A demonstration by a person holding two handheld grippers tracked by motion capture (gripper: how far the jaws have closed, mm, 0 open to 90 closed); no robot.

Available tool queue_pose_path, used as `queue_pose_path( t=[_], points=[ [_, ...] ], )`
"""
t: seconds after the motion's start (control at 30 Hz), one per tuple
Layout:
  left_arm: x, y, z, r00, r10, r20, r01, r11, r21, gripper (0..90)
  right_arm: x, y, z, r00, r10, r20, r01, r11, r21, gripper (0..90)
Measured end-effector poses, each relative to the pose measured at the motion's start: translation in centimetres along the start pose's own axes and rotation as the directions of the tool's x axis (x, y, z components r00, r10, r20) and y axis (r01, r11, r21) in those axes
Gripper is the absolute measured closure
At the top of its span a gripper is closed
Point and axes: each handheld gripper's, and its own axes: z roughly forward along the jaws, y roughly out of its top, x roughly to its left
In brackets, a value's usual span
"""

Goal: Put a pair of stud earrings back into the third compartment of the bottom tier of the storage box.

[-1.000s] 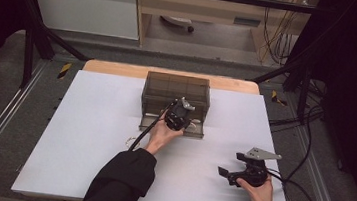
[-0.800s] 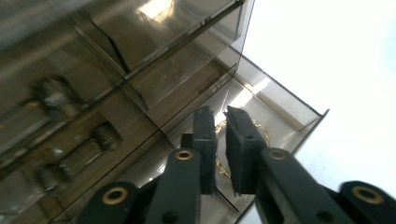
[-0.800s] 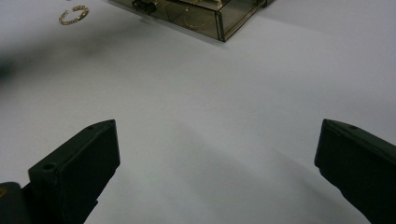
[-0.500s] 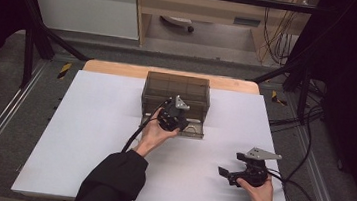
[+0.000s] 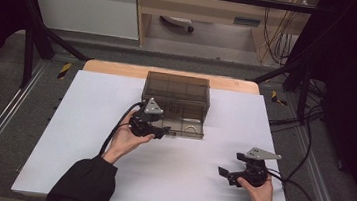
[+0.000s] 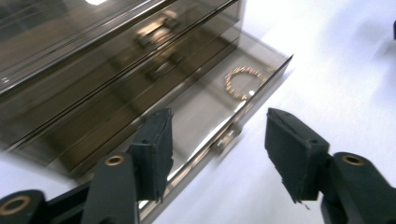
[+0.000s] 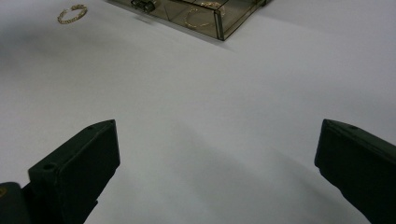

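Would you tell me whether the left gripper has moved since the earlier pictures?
Yes. The left gripper has drawn back from the drawer box toward the person, jaws just opening, nothing between them.

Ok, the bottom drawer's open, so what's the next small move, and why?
Probably swing the left gripper to the loose bracelet on the table: its jaws have just been opening, nothing between them, and the drawer stands open.

We are seeing the white table (image 5: 87,136) glowing bright under overhead light while the floor around it is sinking into darkness. Soft shadows are spreading beside the smoky drawer box (image 5: 177,93). In the left gripper view, a glare spot is shining on the box's top, and its left part is smearing with blur. In the right gripper view, the near jaws are looking soft.
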Motion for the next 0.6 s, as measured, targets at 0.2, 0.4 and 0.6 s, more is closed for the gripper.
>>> queue_pose_path(
  t=[0.2, 0.4, 0.6],
  points=[
    [1.5, -2.4, -2.2, 0.9995, -0.03, -0.013, 0.031, 0.9994, 0.013, 25.7, 0.0, 0.0, 0.0, 1.0, 0.003, 0.001, -0.003, 1.0, 0.004, 0.8],
    [2.7, -5.2, -3.2, 0.9985, -0.052, -0.019, 0.052, 0.9979, 0.038, 18.2, 0.0, 0.0, 0.0, 1.0, 0.003, 0.002, -0.003, 1.0, 0.007, 0.8],
    [3.5, -7.4, -3.1, 0.9961, -0.084, -0.029, 0.086, 0.9942, 0.065, 14.3, 0.1, 0.0, 0.0, 1.0, 0.007, 0.001, -0.007, 1.0, 0.009, 0.8]
  ],
)
